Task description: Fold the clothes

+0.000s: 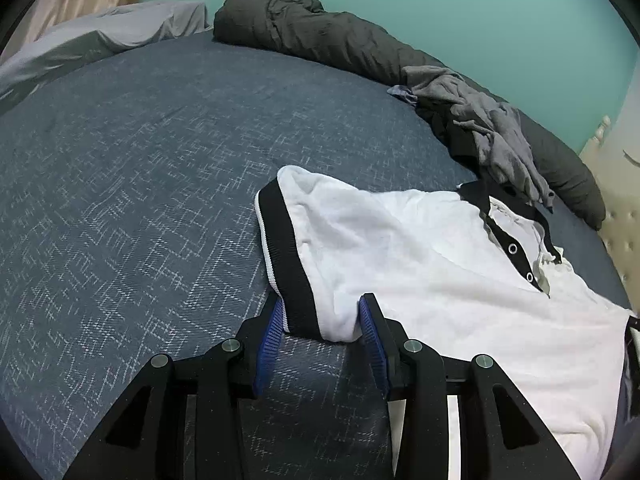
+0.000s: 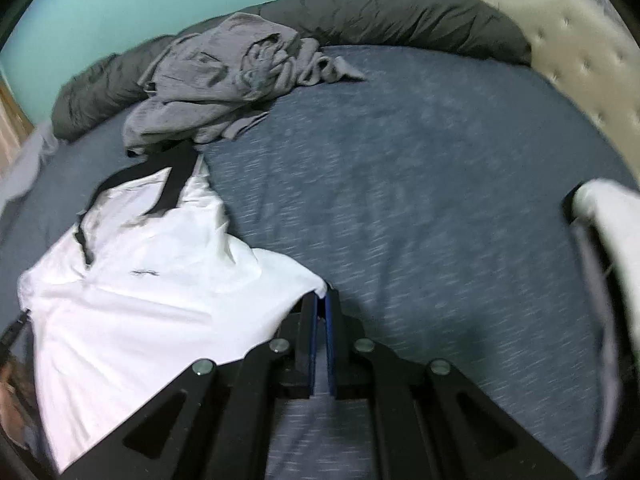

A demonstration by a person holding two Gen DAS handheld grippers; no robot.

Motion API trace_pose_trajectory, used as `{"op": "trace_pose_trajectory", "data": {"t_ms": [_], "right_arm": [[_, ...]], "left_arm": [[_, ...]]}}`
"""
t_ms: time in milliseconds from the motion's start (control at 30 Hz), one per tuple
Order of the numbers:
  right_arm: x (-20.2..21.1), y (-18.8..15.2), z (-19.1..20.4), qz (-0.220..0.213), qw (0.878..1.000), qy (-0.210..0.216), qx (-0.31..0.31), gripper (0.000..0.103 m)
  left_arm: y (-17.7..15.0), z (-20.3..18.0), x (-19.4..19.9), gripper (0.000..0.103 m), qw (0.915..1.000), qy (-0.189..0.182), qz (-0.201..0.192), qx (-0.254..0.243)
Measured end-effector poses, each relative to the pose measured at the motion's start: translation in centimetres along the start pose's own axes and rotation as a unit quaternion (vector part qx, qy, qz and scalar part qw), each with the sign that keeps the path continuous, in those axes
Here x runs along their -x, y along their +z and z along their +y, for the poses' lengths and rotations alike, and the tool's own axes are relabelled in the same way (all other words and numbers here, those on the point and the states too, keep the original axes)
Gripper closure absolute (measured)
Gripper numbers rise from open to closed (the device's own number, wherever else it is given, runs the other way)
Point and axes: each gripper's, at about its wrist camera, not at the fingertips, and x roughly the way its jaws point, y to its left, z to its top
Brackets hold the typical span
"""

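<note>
On the bed point(image 1: 140, 168) our white polo shirt point(image 1: 420, 264) lies spread. Our right tool point(image 2: 321, 300) is clamped on its edge; our left tool point(image 1: 320, 312) straddles the sleeve cuff point(image 1: 286, 260), unclamped. We should pinch there, then lift evenly.

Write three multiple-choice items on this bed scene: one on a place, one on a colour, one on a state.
1. The grey clothes pile lies:
A. against the dark duvet
B. on the floor
C. on the headboard

2. The white shirt has trim that is:
A. red
B. black
C. green

3. The right tongs are:
A. wide open
B. shut
C. out of view

Answers:
1. A, the pile rests on the duvet roll.
2. B, the collar and cuff are black.
3. B, the pads meet on the shirt's edge.
</note>
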Motion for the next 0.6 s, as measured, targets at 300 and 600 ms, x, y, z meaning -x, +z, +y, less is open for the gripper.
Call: {"op": "trace_pose_trajectory", "data": {"t_ms": [300,600], "right_arm": [[-2.0,-3.3,-1.1,0.072,0.997,-0.011,0.033,0.100],[-1.7,-4.4,-1.4,0.063,0.994,0.085,-0.020,0.082]], "left_arm": [[-0.3,0.3,-0.2,0.061,1.0000,-0.005,0.005,0.006],[-0.2,0.1,-0.2,0.061,0.9999,-0.008,0.002,0.008]]}}
